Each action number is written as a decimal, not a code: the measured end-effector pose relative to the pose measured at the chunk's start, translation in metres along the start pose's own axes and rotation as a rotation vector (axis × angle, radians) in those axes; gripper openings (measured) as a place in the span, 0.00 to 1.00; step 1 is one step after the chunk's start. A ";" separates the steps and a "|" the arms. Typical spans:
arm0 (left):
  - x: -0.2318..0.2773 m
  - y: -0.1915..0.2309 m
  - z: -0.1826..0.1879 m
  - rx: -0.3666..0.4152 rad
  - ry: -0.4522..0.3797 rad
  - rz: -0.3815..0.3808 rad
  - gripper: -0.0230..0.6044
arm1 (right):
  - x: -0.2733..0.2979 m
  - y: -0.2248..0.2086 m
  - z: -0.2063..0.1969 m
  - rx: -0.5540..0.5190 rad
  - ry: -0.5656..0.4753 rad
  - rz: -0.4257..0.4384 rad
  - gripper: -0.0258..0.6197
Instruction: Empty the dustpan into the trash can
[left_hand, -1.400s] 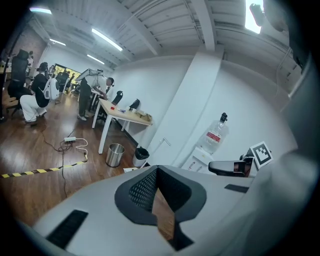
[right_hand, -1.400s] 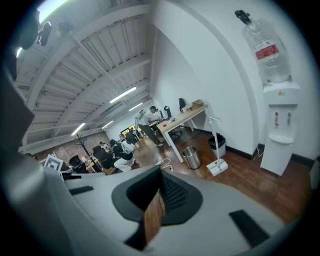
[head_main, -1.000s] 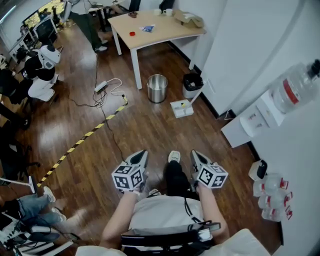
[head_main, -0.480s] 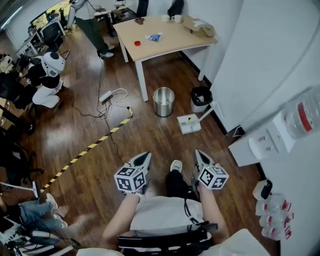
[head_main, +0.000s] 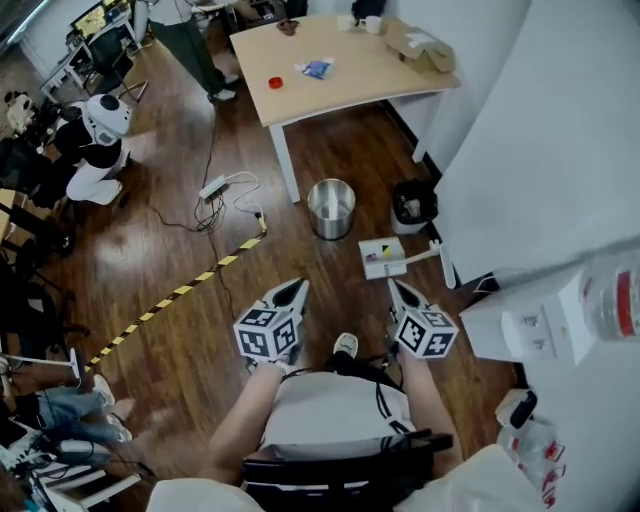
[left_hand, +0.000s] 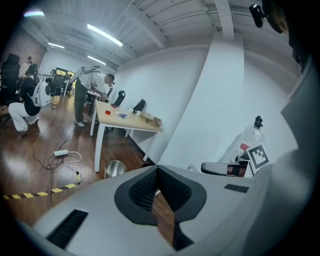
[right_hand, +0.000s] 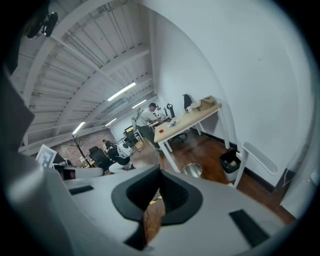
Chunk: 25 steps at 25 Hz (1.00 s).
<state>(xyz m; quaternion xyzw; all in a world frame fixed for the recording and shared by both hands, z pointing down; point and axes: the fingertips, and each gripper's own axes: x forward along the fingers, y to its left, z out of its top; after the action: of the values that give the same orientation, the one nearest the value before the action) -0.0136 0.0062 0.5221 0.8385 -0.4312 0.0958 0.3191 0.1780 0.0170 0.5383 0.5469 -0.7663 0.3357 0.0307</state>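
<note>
Head view, from above: held the left gripper (head_main: 297, 287) and the right gripper (head_main: 396, 288) low over the dark wooden floor (head_main: 190, 230), each with jaws pressed together on nothing. Spotted the white plastic long-handled dustpan (head_main: 383, 257) flat on the floor just beyond the right gripper, scraps in its pan, white handle (head_main: 420, 255) running off to the right. Noted the round shiny steel trash can (head_main: 331, 208) a little farther and to the left, and the small black lined bin (head_main: 413, 205) by the wall. Judged the dustpan light, stiff and smooth, likely slippery under narrow pads and quick to spill if tipped. Reckoned the handle, close to the pan, the best place to pinch.
</note>
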 end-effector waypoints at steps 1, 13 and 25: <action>0.008 0.001 0.006 0.001 -0.002 0.003 0.03 | 0.007 -0.004 0.006 0.001 0.002 0.004 0.06; 0.058 0.027 0.042 -0.006 0.001 0.010 0.03 | 0.061 -0.019 0.018 -0.011 0.056 0.016 0.06; 0.113 0.045 0.053 0.039 0.123 -0.135 0.03 | 0.079 -0.082 0.013 0.019 -0.160 -0.224 0.09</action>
<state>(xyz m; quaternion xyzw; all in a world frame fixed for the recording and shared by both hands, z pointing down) 0.0136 -0.1203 0.5506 0.8641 -0.3516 0.1336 0.3344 0.2214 -0.0688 0.6009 0.6544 -0.6971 0.2929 0.0015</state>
